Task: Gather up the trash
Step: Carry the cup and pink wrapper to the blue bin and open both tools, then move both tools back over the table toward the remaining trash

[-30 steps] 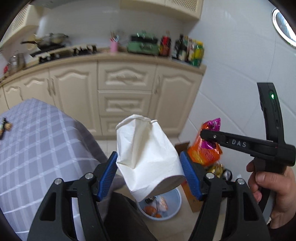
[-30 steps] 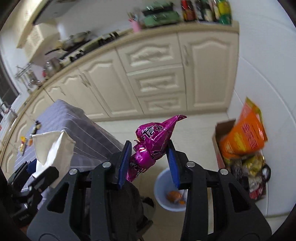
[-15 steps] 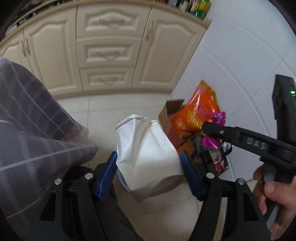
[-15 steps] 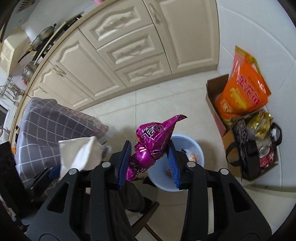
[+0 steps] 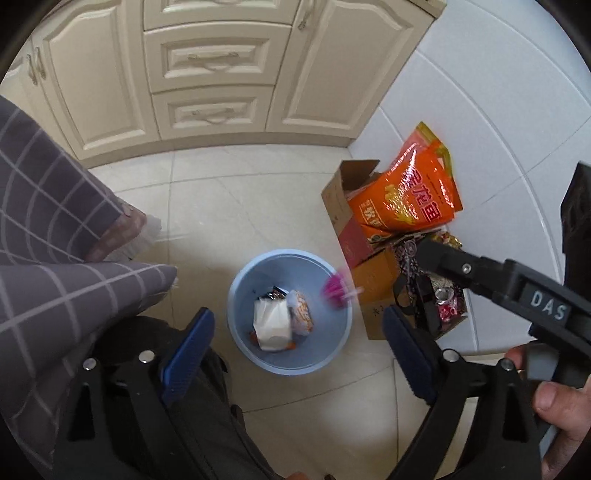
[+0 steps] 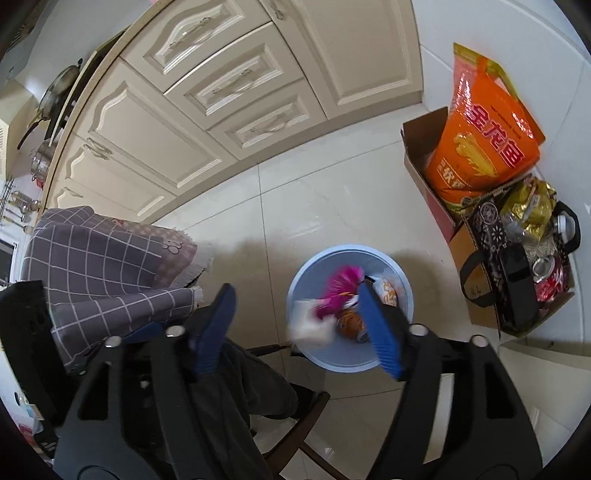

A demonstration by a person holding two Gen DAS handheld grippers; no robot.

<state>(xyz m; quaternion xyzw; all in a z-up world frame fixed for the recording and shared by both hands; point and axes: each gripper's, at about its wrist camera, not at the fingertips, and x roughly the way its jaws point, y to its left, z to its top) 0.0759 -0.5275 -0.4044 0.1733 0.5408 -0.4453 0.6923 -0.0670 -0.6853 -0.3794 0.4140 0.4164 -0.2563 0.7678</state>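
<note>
Both grippers' jaws are opening, empty, over the blue bin (image 5: 236,295) as a light, crinkly pink wrapper (image 5: 334,291) and soft white tissue (image 5: 271,323) drop in.

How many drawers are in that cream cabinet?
3. They sit stacked between the cabinet doors: top drawer, middle drawer, bottom drawer. More may be hidden outside the view.

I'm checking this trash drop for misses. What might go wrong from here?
1. The pink wrapper is blurred in mid-fall near the blue bin's rim on the cardboard box side; it might land outside.
2. Both tools' jaws are opening with nothing between them: the left tool and right tool hang close together over one small bin, so they may bump.
</note>
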